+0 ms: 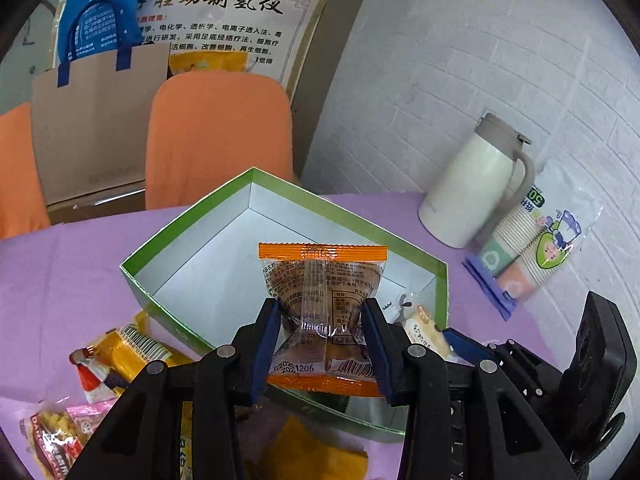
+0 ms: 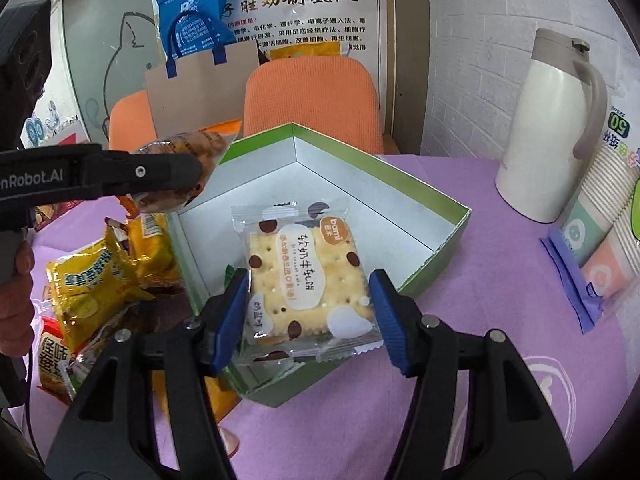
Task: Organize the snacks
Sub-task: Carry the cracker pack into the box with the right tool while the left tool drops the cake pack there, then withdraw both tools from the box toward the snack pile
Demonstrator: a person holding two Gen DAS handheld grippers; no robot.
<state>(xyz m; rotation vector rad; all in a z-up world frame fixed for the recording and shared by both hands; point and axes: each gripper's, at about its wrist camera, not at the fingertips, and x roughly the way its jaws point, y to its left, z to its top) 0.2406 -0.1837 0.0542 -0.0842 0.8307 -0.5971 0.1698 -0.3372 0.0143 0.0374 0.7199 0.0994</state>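
Left gripper (image 1: 322, 334) clamped on orange-wrapped cake (image 1: 325, 300) above green box (image 2: 448, 254) near-left edge. Right gripper (image 2: 308, 312) grips cracker pack (image 2: 306, 280) over box's near corner; box interior mostly bare. Snack pile (image 2: 104, 276) left.

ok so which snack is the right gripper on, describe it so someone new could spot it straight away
Find the green-rimmed box with the white inside on the purple table. At its near edge, between the blue pads of the right gripper, is the cracker packet. Unlike the yellow and orange wrappers heaped left of the box, it is clear, with brown dots and a square pale cracker.
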